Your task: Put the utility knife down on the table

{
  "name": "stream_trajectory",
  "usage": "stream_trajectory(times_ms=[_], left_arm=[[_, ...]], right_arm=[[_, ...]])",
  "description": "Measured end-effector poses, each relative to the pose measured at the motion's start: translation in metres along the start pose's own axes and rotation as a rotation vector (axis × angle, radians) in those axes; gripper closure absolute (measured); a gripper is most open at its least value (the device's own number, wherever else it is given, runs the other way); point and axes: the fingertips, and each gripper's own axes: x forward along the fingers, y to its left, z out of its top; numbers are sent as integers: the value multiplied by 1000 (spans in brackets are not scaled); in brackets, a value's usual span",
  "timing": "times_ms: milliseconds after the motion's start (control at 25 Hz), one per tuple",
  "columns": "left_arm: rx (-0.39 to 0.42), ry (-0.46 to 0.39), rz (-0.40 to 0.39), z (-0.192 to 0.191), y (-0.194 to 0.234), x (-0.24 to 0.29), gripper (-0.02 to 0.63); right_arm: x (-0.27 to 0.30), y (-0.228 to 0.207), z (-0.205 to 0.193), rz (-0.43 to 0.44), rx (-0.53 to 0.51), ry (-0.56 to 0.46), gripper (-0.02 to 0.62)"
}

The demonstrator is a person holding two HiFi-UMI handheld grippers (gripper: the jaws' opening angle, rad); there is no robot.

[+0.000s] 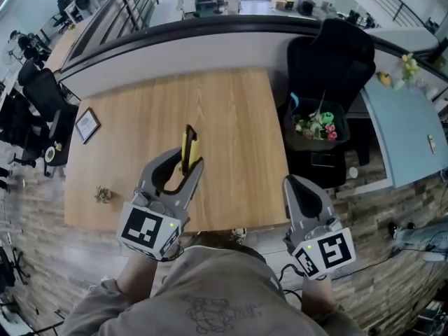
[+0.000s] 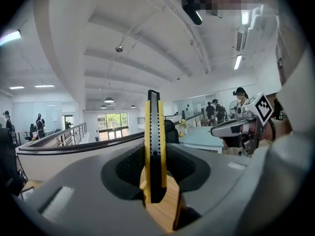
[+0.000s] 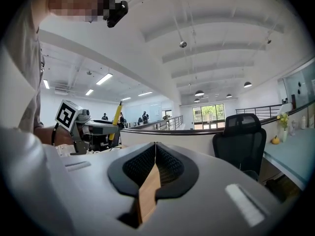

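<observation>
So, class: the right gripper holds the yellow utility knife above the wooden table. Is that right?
No: the left gripper holds the yellow utility knife above the wooden table, as the left gripper view shows. The right gripper is shut and empty.

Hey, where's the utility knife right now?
The utility knife is clamped in the left claw, left of centre in the head view, sticking out over the wooden table.
</observation>
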Motion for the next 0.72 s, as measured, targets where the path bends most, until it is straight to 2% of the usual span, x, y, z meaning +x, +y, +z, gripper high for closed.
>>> stream_trajectory(times_ms=[200,520,640,720], left_arm=[[-17,-27,20,6,16,-8,474],[-22,-9,18,-8,40,-7,474],[-15,13,8,-16,48,-1,474],[21,51,-6,-25,54,8,474]], right_arm=[[15,9,3,15,8,14,583],[34,14,4,-7,15,7,583],[44,14,0,-10,22,18,583],[51,13,-2,-12,28,25,583]])
